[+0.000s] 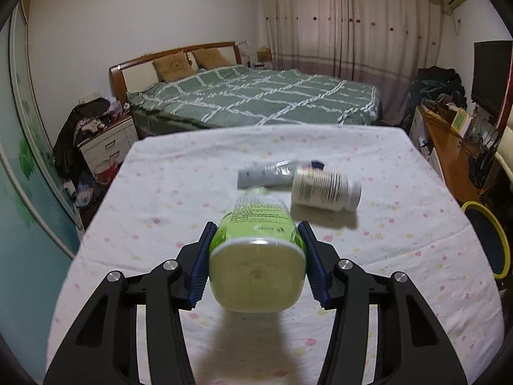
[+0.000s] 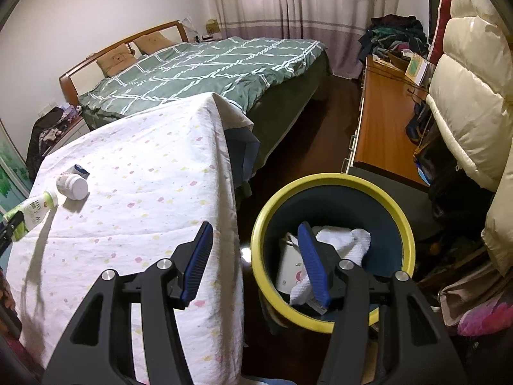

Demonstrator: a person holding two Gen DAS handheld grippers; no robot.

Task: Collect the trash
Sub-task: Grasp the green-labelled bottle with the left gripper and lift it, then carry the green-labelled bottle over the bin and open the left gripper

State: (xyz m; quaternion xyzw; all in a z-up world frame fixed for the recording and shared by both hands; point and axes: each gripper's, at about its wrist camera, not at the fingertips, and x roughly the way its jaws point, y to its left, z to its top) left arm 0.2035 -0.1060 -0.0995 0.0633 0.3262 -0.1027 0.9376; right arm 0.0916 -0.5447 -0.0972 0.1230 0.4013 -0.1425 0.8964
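My left gripper (image 1: pixel 256 224) is shut on a green-and-white plastic bottle (image 1: pixel 256 256). The bottle hangs a little above the flowered white tablecloth (image 1: pixel 160 192), base toward the camera. Beyond it on the cloth lie a white pill jar (image 1: pixel 325 189) on its side and a grey tube (image 1: pixel 266 173). The right wrist view shows the held bottle (image 2: pixel 35 208) at the far left, with the jar (image 2: pixel 72 186) and tube (image 2: pixel 80 170) beside it. My right gripper (image 2: pixel 255 226) is open and empty, between the table edge and a yellow-rimmed blue bin (image 2: pixel 330 179). The bin holds a white towel (image 2: pixel 346 240) and a white container (image 2: pixel 288 272).
The bin (image 1: pixel 500 234) stands on the floor off the table's right side. A green-quilted bed (image 2: pixel 208 64) lies behind the table. A wooden desk (image 2: pixel 378 128) and a puffy cream coat (image 2: pixel 465 96) fill the right. A cluttered nightstand (image 1: pixel 105 141) is at the left.
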